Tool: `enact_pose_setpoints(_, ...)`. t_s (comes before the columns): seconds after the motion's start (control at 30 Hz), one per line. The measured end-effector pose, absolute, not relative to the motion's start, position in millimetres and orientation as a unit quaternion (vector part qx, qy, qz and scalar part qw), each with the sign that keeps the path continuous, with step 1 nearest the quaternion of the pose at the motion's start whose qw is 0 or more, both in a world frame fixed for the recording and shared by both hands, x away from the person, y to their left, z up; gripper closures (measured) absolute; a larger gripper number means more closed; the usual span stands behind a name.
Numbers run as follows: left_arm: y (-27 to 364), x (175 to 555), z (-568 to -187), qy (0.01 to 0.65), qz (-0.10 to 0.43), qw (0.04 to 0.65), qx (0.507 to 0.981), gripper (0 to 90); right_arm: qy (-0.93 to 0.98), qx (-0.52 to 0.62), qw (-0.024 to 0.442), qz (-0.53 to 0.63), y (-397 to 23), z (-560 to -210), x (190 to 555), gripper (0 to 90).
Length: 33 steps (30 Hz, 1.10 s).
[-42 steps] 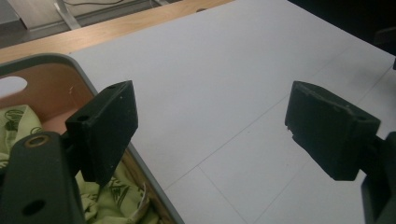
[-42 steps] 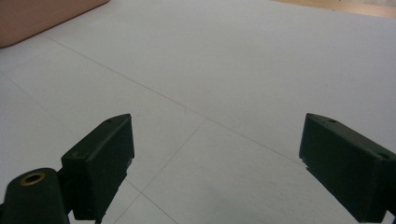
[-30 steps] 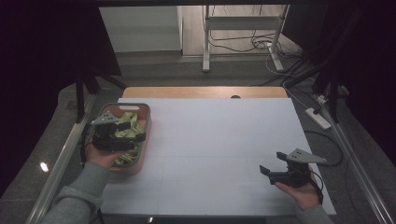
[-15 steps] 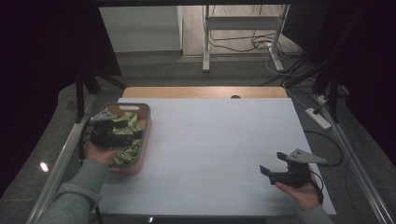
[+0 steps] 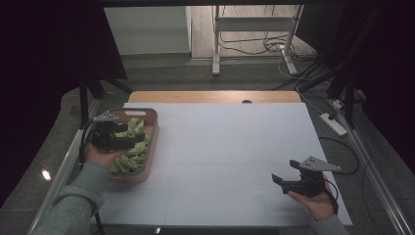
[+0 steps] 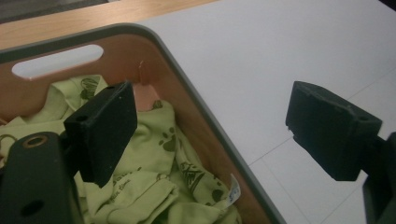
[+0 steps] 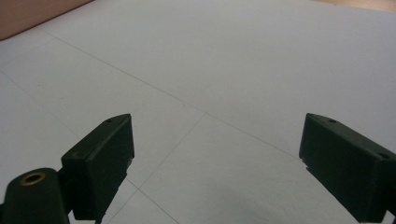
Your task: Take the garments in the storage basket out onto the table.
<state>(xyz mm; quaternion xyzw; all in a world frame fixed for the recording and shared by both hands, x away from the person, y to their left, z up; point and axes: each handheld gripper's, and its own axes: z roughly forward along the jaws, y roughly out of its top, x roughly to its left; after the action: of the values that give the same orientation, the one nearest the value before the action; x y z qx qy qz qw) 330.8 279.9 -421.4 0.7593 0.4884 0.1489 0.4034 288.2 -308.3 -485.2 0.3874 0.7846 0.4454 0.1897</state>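
Observation:
An orange basket with a grey rim [image 5: 150,128] [image 6: 196,112] stands at the table's left side, full of light green cloth with paw prints [image 5: 131,152] [image 6: 173,177]. My left gripper [image 5: 128,140] [image 6: 219,135] hovers over the basket, open, one jaw above the cloth and the other past the rim over the table. Near the front right corner my right gripper [image 5: 280,182] [image 7: 215,163] is held low over the white table [image 5: 230,147], open with nothing between its jaws.
A bare wooden strip [image 5: 210,96] runs along the table's far edge. Beyond the table stand a metal frame [image 5: 252,34] and floor cables. A power strip [image 5: 334,124] lies on the floor at the right.
My left gripper has shifted farther away over the basket. The right gripper has stayed almost still.

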Motion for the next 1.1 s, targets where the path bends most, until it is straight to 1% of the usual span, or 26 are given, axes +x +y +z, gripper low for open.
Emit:
enact_pose_setpoints(0.5, 295, 334, -428, 0.507, 0.147, 0.380, 0.760, 15.6, 0.784, 0.387, 0.189, 0.446, -308, -485, 288, 11.0)
enact_pose_setpoints(0.87, 310, 338, -437, 0.528, 0.135, 0.358, 0.759, 13.9, 0.785, 0.388, 0.188, 0.445, -307, -486, 288, 11.0)
enact_pose_setpoints(1.1, 314, 339, -440, 0.530, 0.132, 0.345, 0.763, 13.7, 0.786, 0.389, 0.189, 0.442, -307, -486, 288, 11.0)
